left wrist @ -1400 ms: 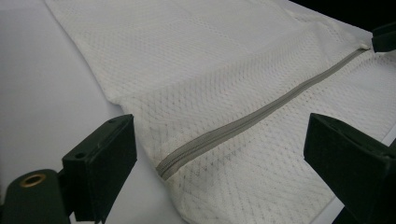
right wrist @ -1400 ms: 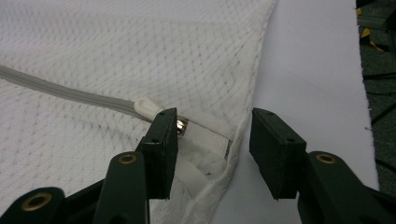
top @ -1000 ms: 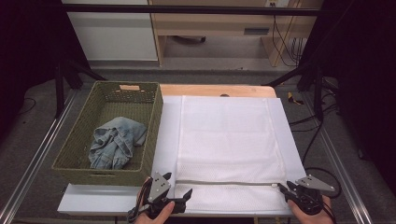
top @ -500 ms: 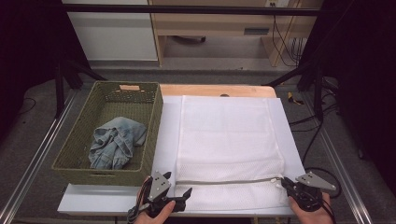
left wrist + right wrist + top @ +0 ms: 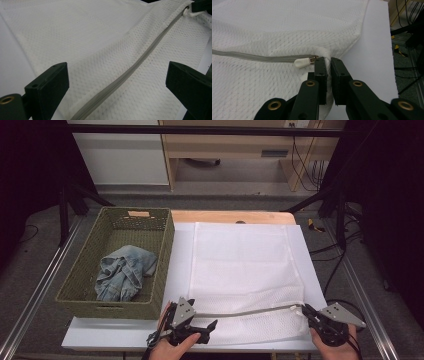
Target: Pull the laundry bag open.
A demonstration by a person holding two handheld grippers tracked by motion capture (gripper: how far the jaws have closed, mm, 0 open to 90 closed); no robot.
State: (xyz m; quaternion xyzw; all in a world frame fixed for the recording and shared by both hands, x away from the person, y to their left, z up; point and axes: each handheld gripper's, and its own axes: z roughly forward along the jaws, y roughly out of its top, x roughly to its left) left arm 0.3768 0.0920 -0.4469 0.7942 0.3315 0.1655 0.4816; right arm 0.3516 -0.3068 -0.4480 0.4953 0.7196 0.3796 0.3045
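A white mesh laundry bag [image 5: 245, 265] lies flat on a white board [image 5: 115, 335], with a grey zipper [image 5: 250, 312] running across its near end. My left gripper [image 5: 202, 320] hovers at the zipper's left end. Its jaws have just been opening and stand wide on either side of the zipper [image 5: 125, 75] without touching it, so the left gripper [image 5: 117, 80] is open. My right gripper [image 5: 305, 310] has just been closing and is now shut on the bag's edge fabric [image 5: 325, 53]. That right gripper [image 5: 329, 61] pinches right beside the white zipper pull [image 5: 302, 63].
A green woven basket [image 5: 165, 250] stands left of the bag with crumpled blue jeans [image 5: 122, 272] inside. Metal rails run along both table sides. Cables [image 5: 330, 265] trail off the right edge, and a wooden shelf unit stands beyond the table.
The right gripper's jaws closed on the bag's edge by the zipper pull, and the zipper's right end has lifted slightly. The left gripper shifted a little toward the zipper.
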